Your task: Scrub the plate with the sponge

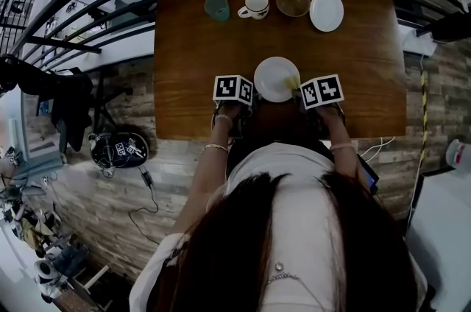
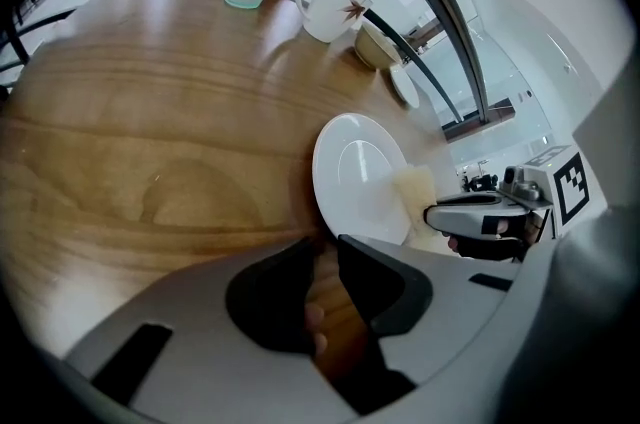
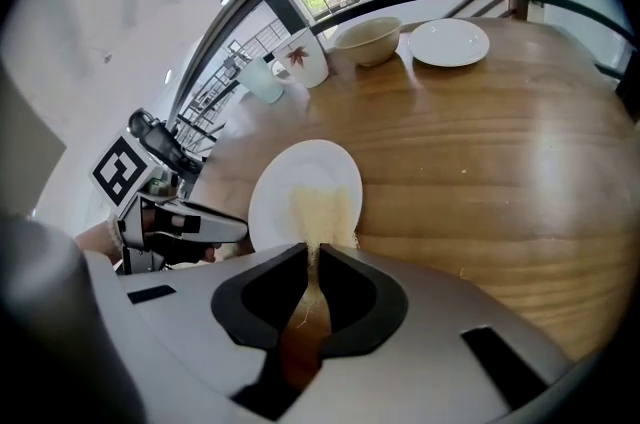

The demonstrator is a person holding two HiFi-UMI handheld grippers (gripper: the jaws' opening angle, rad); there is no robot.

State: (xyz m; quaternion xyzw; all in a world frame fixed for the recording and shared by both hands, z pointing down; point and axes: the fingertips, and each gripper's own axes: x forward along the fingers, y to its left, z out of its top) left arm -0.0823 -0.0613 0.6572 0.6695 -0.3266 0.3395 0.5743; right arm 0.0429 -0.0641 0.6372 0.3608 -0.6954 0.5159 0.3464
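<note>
Brown wooden table fills the upper middle of the head view. 4 spare dishes stand in a row along its far edge, well apart from the work: a teal glass, a white mug, a tan bowl and a small white plate. At the centre of the frame lies the round white plate. The right gripper pinches its 2 jaws narrowly on a pale yellow sponge, which rests on the right part of this plate, ready for rubbing. The left gripper, jaws nearly together with nothing between them, sits at the left rim, probably to stop the plate from sliding.
</note>
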